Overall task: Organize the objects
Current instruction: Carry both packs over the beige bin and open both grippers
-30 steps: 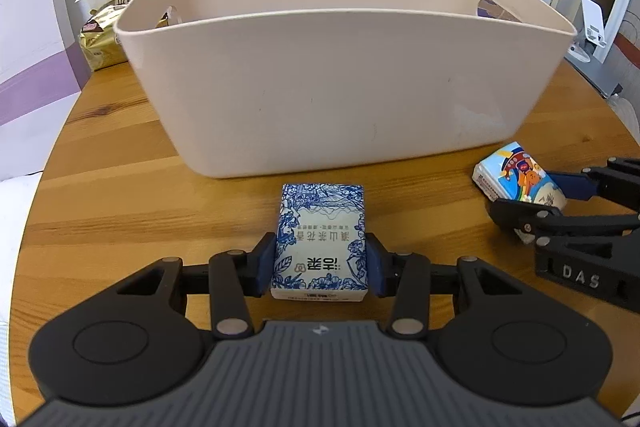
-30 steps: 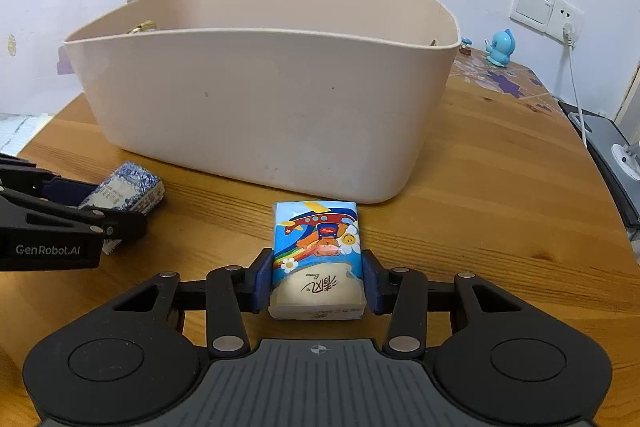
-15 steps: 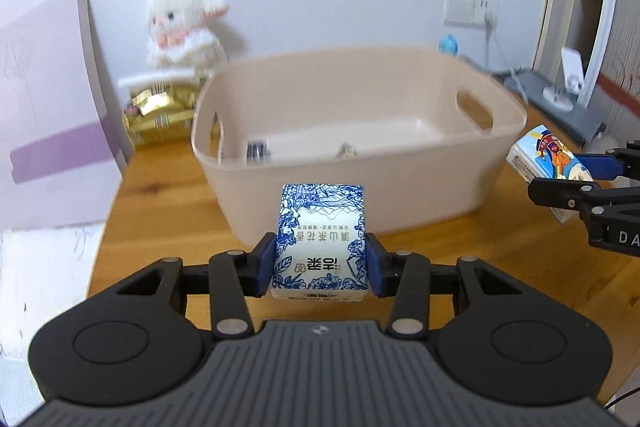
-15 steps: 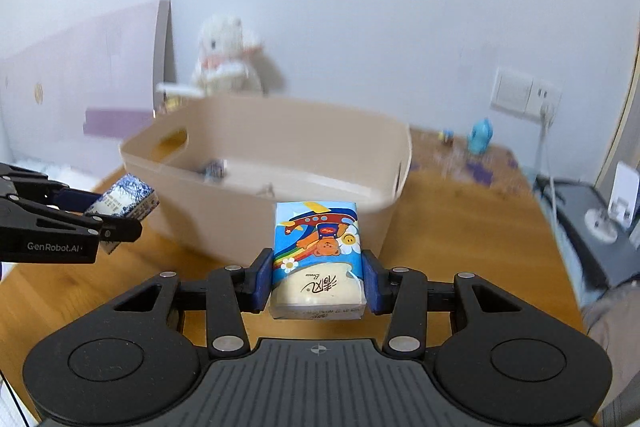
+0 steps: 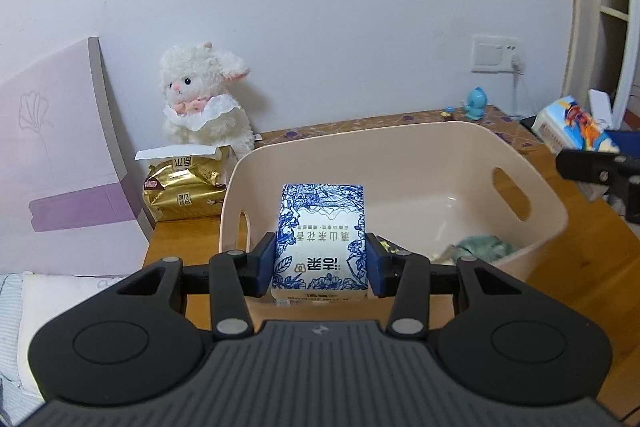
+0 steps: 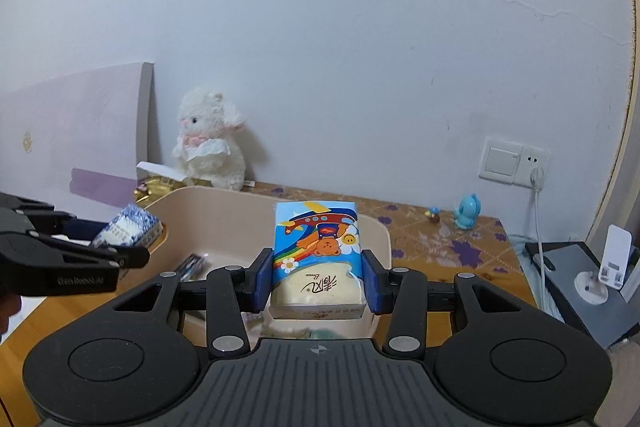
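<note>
left gripper [image 5: 320, 263]: clenched on the blue-and-white tissue pack [image 5: 320, 239], blue pads pressed against its two long sides; the pack is held in the air above the near rim of the basket, printed face up.
right gripper [image 6: 318, 277]: clenched on the cartoon tissue pack [image 6: 318, 255], pads on both sides; the pack shows a bear, a plane and a rainbow and hangs over the near edge of the basket.
each gripper in the other's view: the right one shows at the right edge of the left wrist view with its colourful pack, off the basket's right end; the left one shows at the left edge of the right wrist view with its blue-patterned pack, near the basket's left end.
basket [image 5: 400, 155]: beige plastic tub with slot handles at both ends, standing on the counter [image 5: 576, 267]; a few small things lie on its floor, among them a crumpled greenish item [image 5: 486, 247] near the right end; the rest are too hidden to name.
behind the basket, left: gold snack bag [image 5: 182, 189] on the counter, with a white plush lamb [image 5: 204, 99] sitting behind it against the wall.
behind the basket, right: small blue figurine [image 6: 466, 211] on a patterned cloth [image 6: 420, 227] at the wall.
wall: white, with a switch-and-socket plate [image 6: 514, 161] and a cable plugged in.
far left: pale pink panel [image 5: 60, 155] leaning upright beside the counter.
</note>
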Demonstrator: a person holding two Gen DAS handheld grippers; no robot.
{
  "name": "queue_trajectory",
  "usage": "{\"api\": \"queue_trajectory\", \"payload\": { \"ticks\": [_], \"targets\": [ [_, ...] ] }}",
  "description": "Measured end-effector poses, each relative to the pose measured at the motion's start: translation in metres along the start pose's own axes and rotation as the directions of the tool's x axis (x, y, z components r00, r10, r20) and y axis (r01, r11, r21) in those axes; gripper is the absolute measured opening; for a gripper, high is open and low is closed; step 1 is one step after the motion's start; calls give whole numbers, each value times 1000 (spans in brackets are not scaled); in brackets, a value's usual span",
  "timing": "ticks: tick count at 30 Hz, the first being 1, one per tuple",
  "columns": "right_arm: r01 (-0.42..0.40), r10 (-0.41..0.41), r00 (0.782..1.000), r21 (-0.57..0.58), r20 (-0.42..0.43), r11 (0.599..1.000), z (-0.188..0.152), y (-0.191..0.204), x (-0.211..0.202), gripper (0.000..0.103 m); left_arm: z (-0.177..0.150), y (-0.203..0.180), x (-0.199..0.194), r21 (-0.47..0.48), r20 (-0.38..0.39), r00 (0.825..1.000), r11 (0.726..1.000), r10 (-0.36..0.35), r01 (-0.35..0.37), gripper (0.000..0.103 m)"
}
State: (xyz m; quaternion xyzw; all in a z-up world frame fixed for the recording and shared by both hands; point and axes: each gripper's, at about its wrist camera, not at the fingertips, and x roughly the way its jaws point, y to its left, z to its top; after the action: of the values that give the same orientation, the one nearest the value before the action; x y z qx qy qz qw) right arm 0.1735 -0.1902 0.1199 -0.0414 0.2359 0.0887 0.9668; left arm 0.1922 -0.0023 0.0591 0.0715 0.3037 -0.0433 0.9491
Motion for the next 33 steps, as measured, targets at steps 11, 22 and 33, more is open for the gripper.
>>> {"api": "queue_trajectory", "payload": {
  "ticks": [11,22,33],
  "targets": [
    [43,-44,990,-10,-133,999,2,0,83,42,8,-5,78,26,-161,984,997,73,-70,48],
    [71,-80,954,-43,-289,997,-24,8,125,52,-5,-9,110,39,-269,960,997,73,-65,48],
    [68,-71,976,-22,-206,997,-10,9,93,96,3,-17,83,52,-174,983,997,64,-55,90]
  ]
}}
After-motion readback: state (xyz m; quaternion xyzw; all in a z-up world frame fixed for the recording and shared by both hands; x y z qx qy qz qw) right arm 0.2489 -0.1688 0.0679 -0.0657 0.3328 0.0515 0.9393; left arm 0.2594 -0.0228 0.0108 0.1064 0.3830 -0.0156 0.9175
